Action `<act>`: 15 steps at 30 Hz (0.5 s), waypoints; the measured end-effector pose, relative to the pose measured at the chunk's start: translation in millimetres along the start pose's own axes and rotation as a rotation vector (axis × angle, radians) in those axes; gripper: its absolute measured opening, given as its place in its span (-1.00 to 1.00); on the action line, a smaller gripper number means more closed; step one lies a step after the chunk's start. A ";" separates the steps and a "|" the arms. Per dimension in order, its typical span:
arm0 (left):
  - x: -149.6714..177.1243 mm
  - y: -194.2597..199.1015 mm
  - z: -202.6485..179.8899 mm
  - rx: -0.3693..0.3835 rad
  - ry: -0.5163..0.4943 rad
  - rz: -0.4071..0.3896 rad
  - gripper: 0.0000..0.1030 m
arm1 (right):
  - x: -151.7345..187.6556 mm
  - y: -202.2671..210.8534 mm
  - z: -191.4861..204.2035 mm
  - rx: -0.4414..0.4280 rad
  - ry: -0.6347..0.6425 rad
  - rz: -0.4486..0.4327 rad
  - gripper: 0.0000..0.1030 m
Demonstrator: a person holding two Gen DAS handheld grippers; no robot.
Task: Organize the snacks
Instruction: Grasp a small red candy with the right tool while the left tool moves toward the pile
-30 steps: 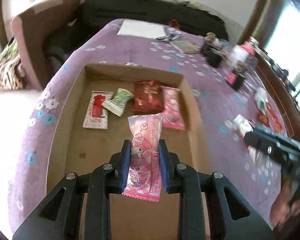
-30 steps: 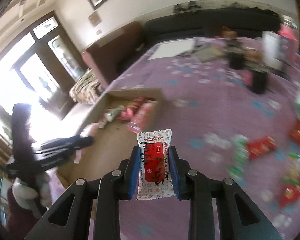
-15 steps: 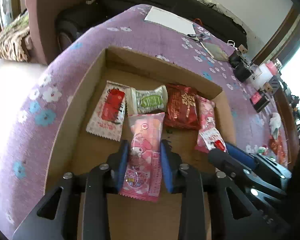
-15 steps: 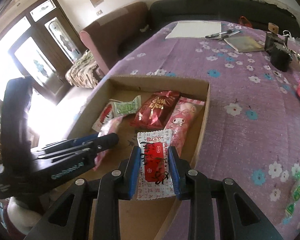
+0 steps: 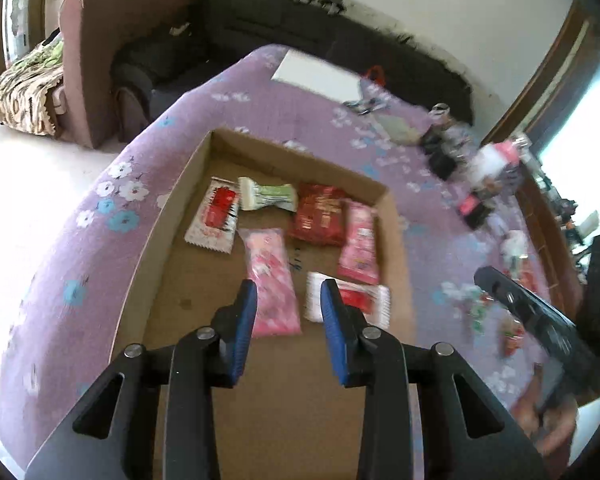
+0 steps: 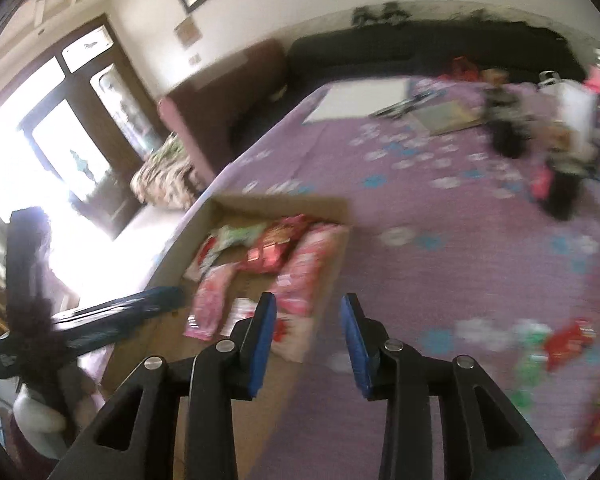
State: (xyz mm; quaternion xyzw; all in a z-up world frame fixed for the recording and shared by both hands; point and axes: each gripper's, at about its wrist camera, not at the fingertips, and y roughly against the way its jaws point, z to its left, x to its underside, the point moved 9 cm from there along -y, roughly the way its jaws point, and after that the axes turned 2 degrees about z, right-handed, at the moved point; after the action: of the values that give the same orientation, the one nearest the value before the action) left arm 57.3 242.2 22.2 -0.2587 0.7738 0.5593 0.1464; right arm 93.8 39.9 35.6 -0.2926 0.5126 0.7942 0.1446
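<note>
A shallow cardboard box (image 5: 180, 208) lies on the purple flowered table. In it are a pink snack pack (image 5: 270, 280), a white-and-red pack (image 5: 360, 302), another white-and-red pack (image 5: 216, 216), a green candy (image 5: 268, 196), a dark red pack (image 5: 320, 218) and a second pink pack (image 5: 360, 248). My left gripper (image 5: 288, 308) is open and empty above the box. My right gripper (image 6: 308, 320) is open and empty over the box's right wall (image 6: 336, 256). The right gripper also shows in the left wrist view (image 5: 540, 320).
Several loose red and green snacks (image 6: 560, 344) lie on the cloth to the right. Dark bottles and clutter (image 6: 512, 136) stand at the far right, papers (image 5: 316, 76) at the back. A sofa (image 5: 260, 20) and armchair (image 5: 100, 40) lie beyond the table.
Both grippers opened and let go of their packs, which now lie in the box. Both grippers pulled back; the right one swung toward the right.
</note>
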 end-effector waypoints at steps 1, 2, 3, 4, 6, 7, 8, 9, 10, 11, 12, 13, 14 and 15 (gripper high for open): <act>5.8 10.2 -5.4 0.023 -0.004 -0.012 -0.04 | 0.1 9.3 -16.6 0.024 -0.015 -0.013 -0.23; 10.4 17.2 -9.5 0.039 -0.007 -0.022 0.10 | 1.3 19.5 -38.9 0.060 -0.034 -0.026 -0.21; 17.6 27.3 -16.0 0.060 -0.014 -0.039 0.26 | 2.4 27.0 -56.5 0.091 -0.051 -0.035 -0.19; 25.8 36.0 -24.0 0.081 -0.029 -0.054 0.27 | 4.6 35.6 -80.5 0.131 -0.081 -0.044 -0.18; 39.7 44.9 -38.4 0.110 -0.064 -0.061 0.27 | 11.6 47.3 -121.4 0.183 -0.146 -0.050 -0.14; 46.1 47.1 -44.4 0.120 -0.078 -0.062 0.27 | 14.9 49.2 -134.6 0.195 -0.173 -0.047 -0.14; 53.1 47.8 -52.2 0.127 -0.095 -0.063 0.27 | 20.1 49.2 -150.0 0.204 -0.206 -0.036 -0.13; 56.5 46.8 -59.0 0.129 -0.107 -0.060 0.27 | 24.4 46.9 -160.8 0.210 -0.231 -0.024 -0.13; 62.8 45.6 -66.3 0.135 -0.122 -0.054 0.27 | 26.8 44.5 -168.4 0.215 -0.248 -0.018 -0.13; 68.3 44.1 -73.3 0.146 -0.131 -0.047 0.27 | 29.3 41.2 -173.6 0.222 -0.259 -0.013 -0.13; 73.1 42.9 -79.5 0.160 -0.137 -0.040 0.27 | 31.1 34.9 -178.7 0.230 -0.274 -0.001 -0.13; 76.8 42.6 -84.3 0.168 -0.142 -0.035 0.27 | 30.5 27.6 -183.4 0.234 -0.285 0.008 -0.13; 80.6 41.9 -88.7 0.172 -0.147 -0.031 0.27 | 30.3 20.2 -185.6 0.240 -0.296 0.019 -0.13; 84.0 41.0 -93.2 0.176 -0.153 -0.025 0.27 | 30.3 13.0 -187.3 0.251 -0.304 0.030 -0.13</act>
State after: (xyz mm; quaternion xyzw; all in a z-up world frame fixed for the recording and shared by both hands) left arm -29.1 144.4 42.2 -0.2111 0.8031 0.5056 0.2342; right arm 122.4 -136.2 -30.3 -0.1411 0.5841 0.7613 0.2437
